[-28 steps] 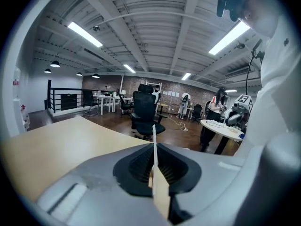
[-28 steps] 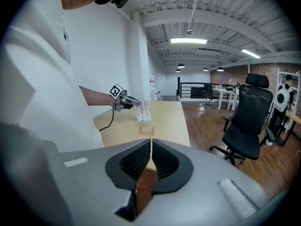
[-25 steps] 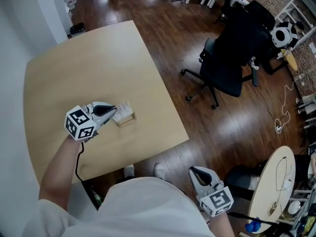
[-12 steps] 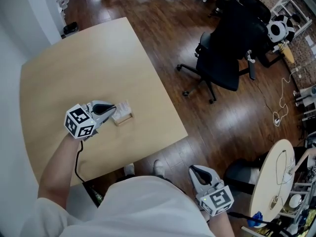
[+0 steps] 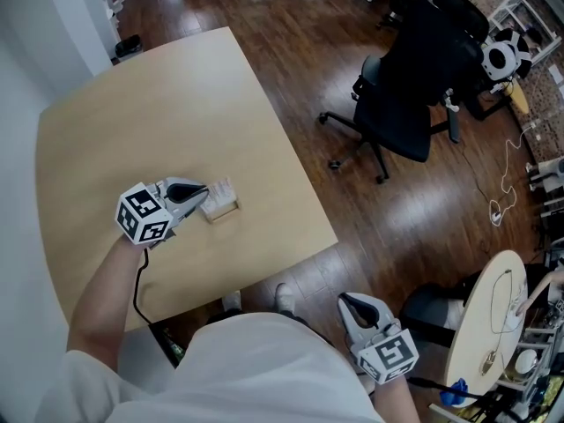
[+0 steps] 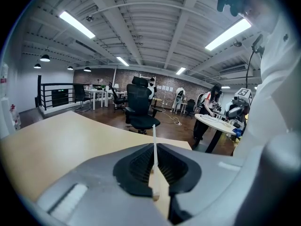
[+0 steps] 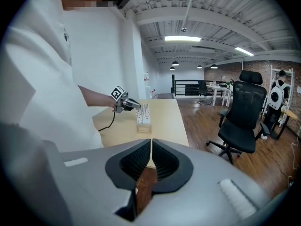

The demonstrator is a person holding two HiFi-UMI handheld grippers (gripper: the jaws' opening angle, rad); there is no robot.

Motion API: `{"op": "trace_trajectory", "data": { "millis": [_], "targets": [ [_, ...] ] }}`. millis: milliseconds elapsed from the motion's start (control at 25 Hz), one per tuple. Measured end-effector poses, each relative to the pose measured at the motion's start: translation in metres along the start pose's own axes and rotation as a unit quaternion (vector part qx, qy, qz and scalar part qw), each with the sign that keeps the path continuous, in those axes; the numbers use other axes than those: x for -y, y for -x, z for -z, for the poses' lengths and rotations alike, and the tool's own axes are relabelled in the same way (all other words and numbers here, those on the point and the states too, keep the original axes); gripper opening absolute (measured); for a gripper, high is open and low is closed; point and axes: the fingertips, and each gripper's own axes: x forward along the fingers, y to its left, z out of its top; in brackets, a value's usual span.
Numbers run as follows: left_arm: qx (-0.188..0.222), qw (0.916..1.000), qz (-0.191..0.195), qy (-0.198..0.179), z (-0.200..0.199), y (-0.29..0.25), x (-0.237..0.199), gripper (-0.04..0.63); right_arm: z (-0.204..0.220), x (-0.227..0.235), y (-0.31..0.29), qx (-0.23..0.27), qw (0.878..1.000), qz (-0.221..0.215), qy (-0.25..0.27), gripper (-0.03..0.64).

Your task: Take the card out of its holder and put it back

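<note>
- Pinching a thin white card (image 6: pixel 154 134) edge-on, the left gripper (image 5: pixel 201 197) has its claw pressed together on it; the card stands upright between the black ribbed pads in the left gripper view.
- The left gripper sits at the centre left of the head view, its marker cube toward the person and its tip touching the left side of a small pale wooden holder (image 5: pixel 224 204).
- The holder rests on a pale wooden table with rounded corners (image 5: pixel 159 113), nearer the table's lower right edge, with white cards standing in it.
- Whether the pinched card's lower edge is in the holder's slot or clear of it cannot be told from any view.
- The right gripper (image 5: pixel 350 304) is at the lower right of the head view, off the table and beside the person's white shirt (image 5: pixel 256 368), above the dark wooden floor (image 5: pixel 397 227).
- Its claw is pressed together with nothing between the pads, as the right gripper view shows.
- A black office chair (image 5: pixel 414 104) stands on the floor at the upper right, well apart from the table.
</note>
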Motion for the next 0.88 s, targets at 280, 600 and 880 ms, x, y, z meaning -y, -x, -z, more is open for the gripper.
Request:
{"op": "trace_trajectory", "data": {
  "millis": [280,600,880],
  "targets": [
    [-0.012,0.9999,0.002,-0.009,0.008,-0.008,0.004,0.017,0.000,0.003,-0.003,-0.002,1.000,0.001,-0.003,0.014],
    [-0.027,0.9995,0.007,-0.013,0.028,-0.023,0.008,0.017,0.002,0.005,-0.006,-0.008,1.000,0.003,-0.008,0.014],
    [-0.028,0.9995,0.010,-0.008,0.041,-0.031,0.007,0.017,0.001,0.002,-0.008,-0.014,1.000,0.003,-0.010,0.014]
  ]
}}
